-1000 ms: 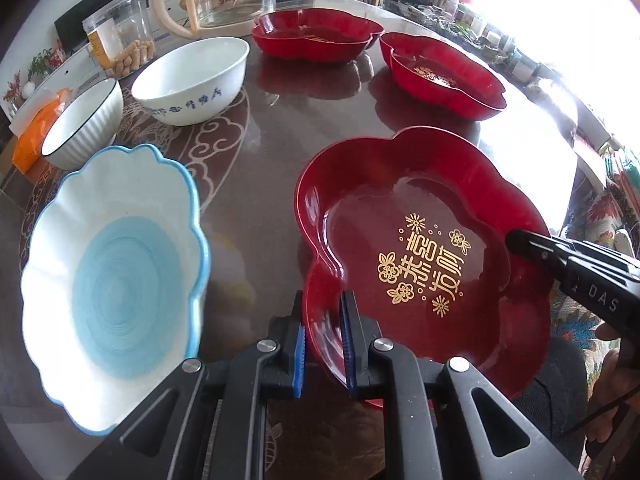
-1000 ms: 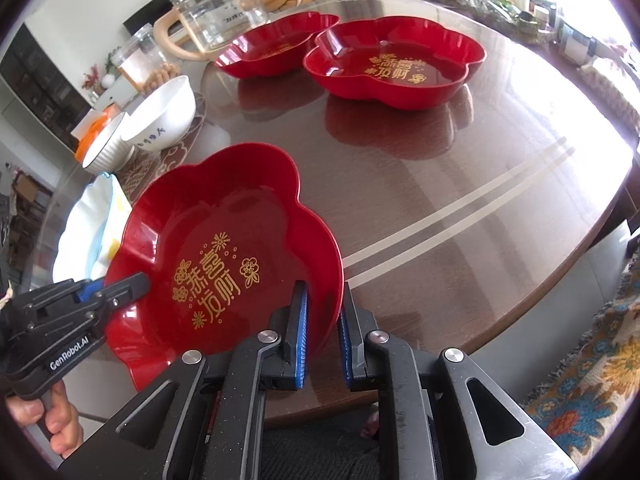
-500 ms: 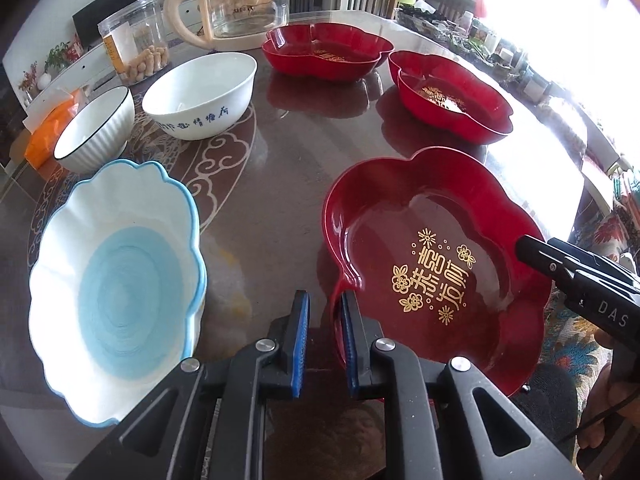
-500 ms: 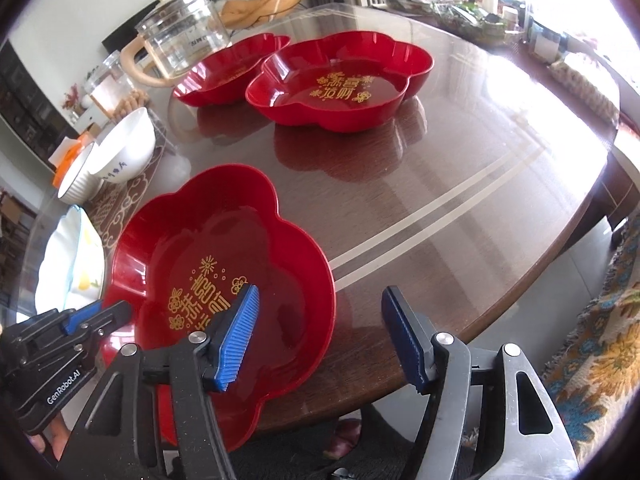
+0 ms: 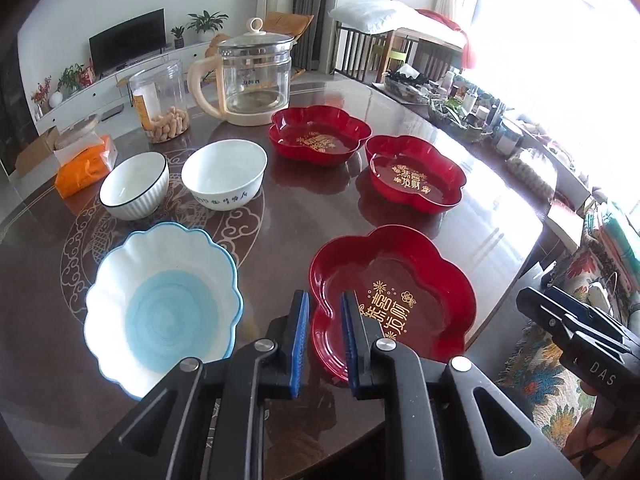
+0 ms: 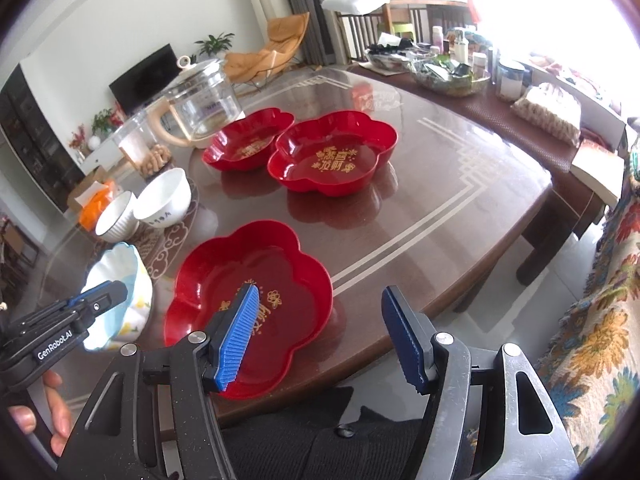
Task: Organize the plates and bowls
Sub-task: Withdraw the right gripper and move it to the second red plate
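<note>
A red flower-shaped plate (image 5: 394, 300) (image 6: 256, 296) with gold characters lies near the table's front edge. My left gripper (image 5: 325, 338) is open a little, above and just behind the plate's left rim, holding nothing. My right gripper (image 6: 320, 330) is wide open above the plate's near right rim. Two more red plates (image 5: 412, 178) (image 5: 318, 136) (image 6: 334, 156) (image 6: 248, 146) lie farther back. A blue-and-white scalloped bowl (image 5: 162, 312) (image 6: 120, 280) sits at the left. Two white bowls (image 5: 224, 174) (image 5: 134, 184) stand behind it.
A glass kettle (image 5: 252, 76), a peanut jar (image 5: 162, 100) and an orange packet (image 5: 86, 164) stand at the back of the brown table (image 5: 304, 216). Clutter lines the far right side (image 6: 452, 68). The table edge and a patterned rug (image 6: 600, 320) lie to the right.
Both grippers let go of the near red plate and drew back and up. The right gripper opened wide; the left opened slightly. The plate now rests on the table.
</note>
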The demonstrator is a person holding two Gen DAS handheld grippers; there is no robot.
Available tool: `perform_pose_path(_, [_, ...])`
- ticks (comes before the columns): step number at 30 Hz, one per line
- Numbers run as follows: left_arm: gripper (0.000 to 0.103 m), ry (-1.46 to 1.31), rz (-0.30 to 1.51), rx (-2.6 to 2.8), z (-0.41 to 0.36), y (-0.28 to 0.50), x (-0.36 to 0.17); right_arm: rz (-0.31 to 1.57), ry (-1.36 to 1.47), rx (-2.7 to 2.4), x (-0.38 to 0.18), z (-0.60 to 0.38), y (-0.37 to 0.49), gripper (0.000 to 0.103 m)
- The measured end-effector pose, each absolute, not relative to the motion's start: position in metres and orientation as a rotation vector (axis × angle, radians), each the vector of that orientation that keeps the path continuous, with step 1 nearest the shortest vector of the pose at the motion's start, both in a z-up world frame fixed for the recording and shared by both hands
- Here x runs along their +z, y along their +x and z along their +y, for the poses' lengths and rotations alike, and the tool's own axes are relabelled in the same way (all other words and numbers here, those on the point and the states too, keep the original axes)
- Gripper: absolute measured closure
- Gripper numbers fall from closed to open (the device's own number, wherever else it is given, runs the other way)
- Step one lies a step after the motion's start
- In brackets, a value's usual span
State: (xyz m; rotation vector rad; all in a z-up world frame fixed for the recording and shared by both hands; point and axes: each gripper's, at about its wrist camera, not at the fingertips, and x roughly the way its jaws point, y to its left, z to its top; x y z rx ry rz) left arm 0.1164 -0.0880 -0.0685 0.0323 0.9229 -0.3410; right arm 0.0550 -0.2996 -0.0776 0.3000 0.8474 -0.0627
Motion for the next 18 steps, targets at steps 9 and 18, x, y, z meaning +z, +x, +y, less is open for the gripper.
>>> perform_pose_path(9, [0.018, 0.101, 0.758, -0.278, -0.083, 0.084, -0.034, 0.810, 0.273, -0.043, -0.058, -0.278, 0.027, 0.035])
perform_pose_path(18, [0.002, 0.283, 0.746, -0.069, -0.085, 0.082, -0.031, 0.742, 0.213, -0.075, -0.042, -0.268, 0.010, 0.034])
